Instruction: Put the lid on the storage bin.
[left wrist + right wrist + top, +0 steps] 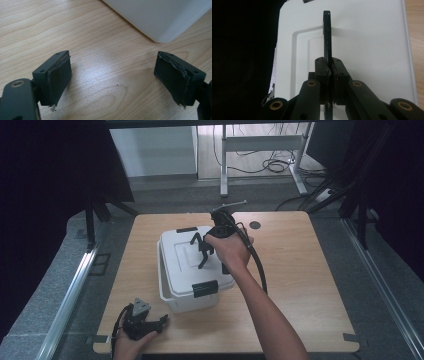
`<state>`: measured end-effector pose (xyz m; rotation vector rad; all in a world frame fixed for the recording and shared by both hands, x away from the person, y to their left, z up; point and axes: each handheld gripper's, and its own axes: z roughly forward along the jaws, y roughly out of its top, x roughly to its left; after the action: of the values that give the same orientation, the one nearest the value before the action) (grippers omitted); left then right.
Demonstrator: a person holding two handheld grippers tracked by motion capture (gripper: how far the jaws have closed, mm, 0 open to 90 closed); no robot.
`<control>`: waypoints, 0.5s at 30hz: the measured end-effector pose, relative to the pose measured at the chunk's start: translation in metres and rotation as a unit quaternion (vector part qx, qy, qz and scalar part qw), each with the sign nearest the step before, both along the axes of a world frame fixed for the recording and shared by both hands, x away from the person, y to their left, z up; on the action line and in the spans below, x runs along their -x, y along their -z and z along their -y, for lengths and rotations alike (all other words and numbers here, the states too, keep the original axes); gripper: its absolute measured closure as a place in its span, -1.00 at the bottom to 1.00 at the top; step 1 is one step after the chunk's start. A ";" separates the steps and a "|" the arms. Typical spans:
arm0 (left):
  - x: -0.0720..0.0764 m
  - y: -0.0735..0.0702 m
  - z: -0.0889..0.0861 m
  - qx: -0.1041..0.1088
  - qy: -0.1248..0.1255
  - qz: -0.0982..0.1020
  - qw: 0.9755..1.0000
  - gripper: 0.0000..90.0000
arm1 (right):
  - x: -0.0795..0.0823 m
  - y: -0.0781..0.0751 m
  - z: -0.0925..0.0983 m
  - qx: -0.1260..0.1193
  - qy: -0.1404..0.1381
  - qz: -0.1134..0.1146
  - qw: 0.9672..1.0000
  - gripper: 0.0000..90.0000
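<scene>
**Bright tabletop, dark surround**

In the high view the wooden table [300, 265] is evenly lit from above, while both upper corners sink into near black. The white storage box [185, 270] looks slightly overexposed, its lid detail soft. In the left gripper view a pale sheen of glare lies on the wood grain, which stays sharp. In the right gripper view the left side is black and the nearest linkage is blurred.
</scene>
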<state>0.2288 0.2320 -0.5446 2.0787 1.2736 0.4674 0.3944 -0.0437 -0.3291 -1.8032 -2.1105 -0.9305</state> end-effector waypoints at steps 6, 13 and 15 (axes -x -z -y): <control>0.000 0.000 0.000 0.000 0.003 0.001 1.000 -0.68 | 0.002 0.001 -0.009 0.007 0.012 -0.009 1.000 0.89; 0.000 0.000 0.000 -0.001 0.007 0.001 1.000 -0.68 | -0.002 0.007 -0.032 0.019 0.017 -0.016 1.000 0.89; 0.000 0.000 0.000 -0.001 0.007 0.000 1.000 -0.68 | -0.003 0.010 -0.036 0.024 0.020 -0.017 0.999 0.89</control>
<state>0.2290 0.2325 -0.5446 2.0874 1.2568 0.4625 0.3978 -0.0082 -0.3393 -1.8782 -2.1004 -0.8609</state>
